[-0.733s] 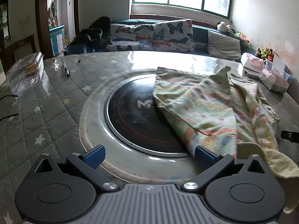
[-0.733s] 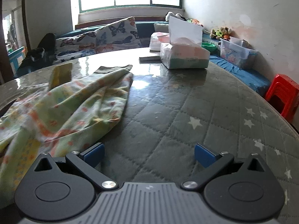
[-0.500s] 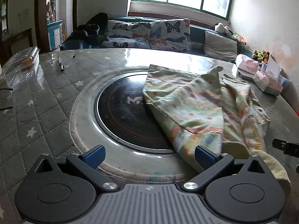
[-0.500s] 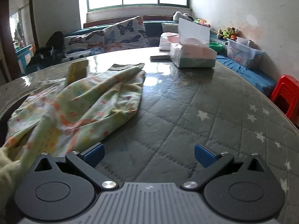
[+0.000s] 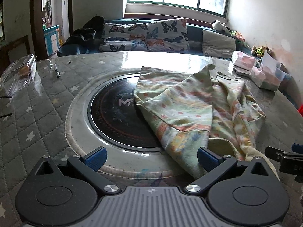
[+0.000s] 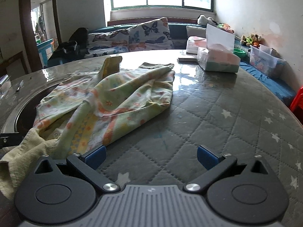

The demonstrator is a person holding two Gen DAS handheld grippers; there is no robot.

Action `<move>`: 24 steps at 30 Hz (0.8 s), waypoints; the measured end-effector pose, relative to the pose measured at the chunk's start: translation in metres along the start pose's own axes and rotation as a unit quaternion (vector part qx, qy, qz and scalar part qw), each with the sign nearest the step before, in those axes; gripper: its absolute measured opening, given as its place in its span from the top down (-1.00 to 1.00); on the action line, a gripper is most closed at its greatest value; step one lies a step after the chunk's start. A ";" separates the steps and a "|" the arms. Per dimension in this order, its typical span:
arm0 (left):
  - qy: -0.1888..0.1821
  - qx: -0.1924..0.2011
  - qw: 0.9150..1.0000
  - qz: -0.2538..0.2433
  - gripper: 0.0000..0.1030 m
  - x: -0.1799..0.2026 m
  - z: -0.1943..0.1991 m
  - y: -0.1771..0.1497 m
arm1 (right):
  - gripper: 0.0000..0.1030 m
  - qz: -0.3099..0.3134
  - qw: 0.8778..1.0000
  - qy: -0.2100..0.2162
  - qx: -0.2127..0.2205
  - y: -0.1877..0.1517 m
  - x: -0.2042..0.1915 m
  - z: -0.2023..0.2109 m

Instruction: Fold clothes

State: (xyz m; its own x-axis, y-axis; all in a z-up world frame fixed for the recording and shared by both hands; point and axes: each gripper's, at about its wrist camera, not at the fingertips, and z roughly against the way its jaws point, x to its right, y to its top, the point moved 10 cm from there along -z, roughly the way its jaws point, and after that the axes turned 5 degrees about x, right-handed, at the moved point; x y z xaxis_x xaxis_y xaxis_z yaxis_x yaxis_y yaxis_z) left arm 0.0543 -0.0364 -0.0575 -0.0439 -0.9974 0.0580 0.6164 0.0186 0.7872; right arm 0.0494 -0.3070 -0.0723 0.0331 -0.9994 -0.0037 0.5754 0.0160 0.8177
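Quilted star-print bench (image 6: pixel 217 113), round, window behind. Crumpled floral garment (image 5: pixel 185 109) lies at the dark centre disc's (image 5: pixel 117 117) 3 o'clock, overlapping it. Left hand-held gripper (image 5: pixel 151 157) jaws wide apart, empty; right hand-held gripper (image 6: pixel 150 156) likewise, garment hem beside its left finger.

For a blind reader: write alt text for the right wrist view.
A crumpled floral garment lies on a quilted, star-patterned table, left of the right gripper, whose jaws stand open and empty. A tissue box sits beyond, near a sofa.
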 end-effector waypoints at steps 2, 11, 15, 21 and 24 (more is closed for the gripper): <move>0.001 -0.001 1.000 -0.005 -1.00 0.003 0.001 0.000 | -1.00 -0.001 1.000 -0.001 0.002 -0.001 -0.011 0.003; -0.014 -0.003 0.999 -0.038 -1.00 0.022 0.002 -0.002 | -1.00 -0.002 1.000 0.000 0.024 0.000 -0.085 0.017; -0.016 -0.025 0.998 -0.060 -1.00 0.031 -0.005 -0.017 | -1.00 0.003 1.000 0.005 0.029 -0.008 -0.145 0.025; -0.017 -0.047 0.996 -0.073 -1.00 0.035 -0.011 -0.029 | -1.00 0.016 0.999 0.014 0.029 -0.021 -0.249 0.028; -0.016 -0.047 0.996 -0.073 -1.00 0.034 -0.010 -0.027 | -1.00 0.015 0.999 0.010 0.027 -0.031 -0.277 0.033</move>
State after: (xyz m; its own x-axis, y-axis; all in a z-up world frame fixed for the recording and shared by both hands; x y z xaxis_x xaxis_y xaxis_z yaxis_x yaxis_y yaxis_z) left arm 0.0438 -0.0716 -0.0832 -0.1629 -0.9861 -0.0316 0.6726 -0.1344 0.7277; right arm -0.0044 -0.0316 -0.0783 0.0667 -0.9977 0.0110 0.5297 0.0447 0.8470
